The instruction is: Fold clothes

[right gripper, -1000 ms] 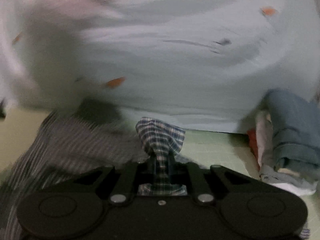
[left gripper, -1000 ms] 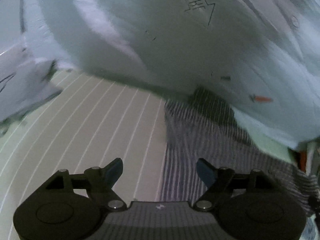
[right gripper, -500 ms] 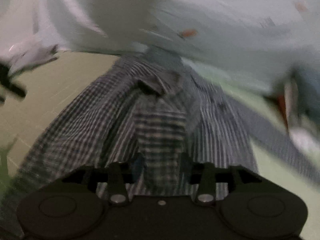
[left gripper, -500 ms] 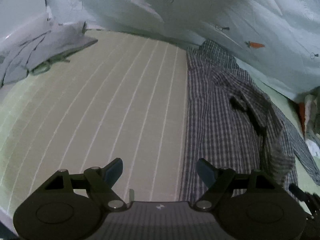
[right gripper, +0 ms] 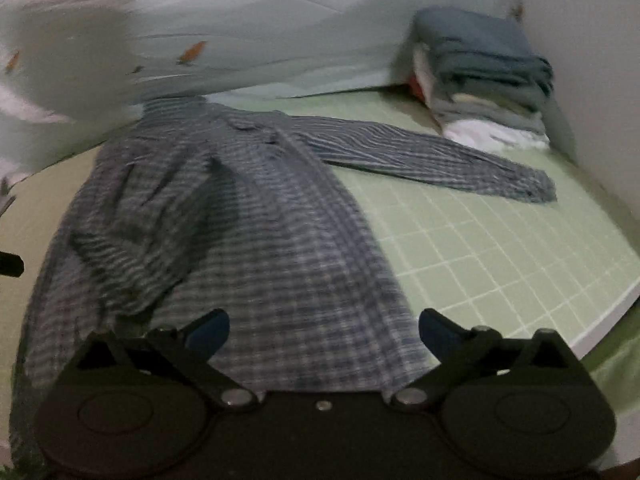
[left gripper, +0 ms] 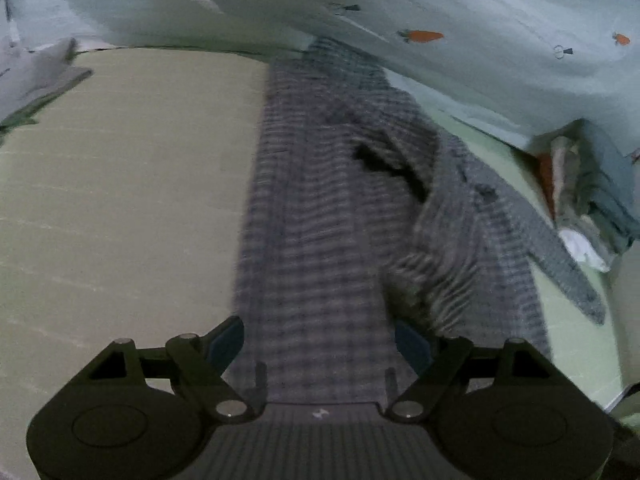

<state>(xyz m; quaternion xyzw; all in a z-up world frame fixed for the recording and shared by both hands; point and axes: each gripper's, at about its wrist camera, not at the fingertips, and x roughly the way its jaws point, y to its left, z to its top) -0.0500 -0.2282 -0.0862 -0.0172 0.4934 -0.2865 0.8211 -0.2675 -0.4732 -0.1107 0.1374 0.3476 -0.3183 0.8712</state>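
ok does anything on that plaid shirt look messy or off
Yes: the plaid shirt lies unevenly. One sleeve stretches flat toward the folded stack, while the other side is bunched over the body.

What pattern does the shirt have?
The shirt has a blue-grey check, clearest in right wrist view.

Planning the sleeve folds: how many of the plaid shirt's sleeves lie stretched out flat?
1. One sleeve extends toward the folded clothes stack; the other sleeve lies bunched across the plaid shirt.
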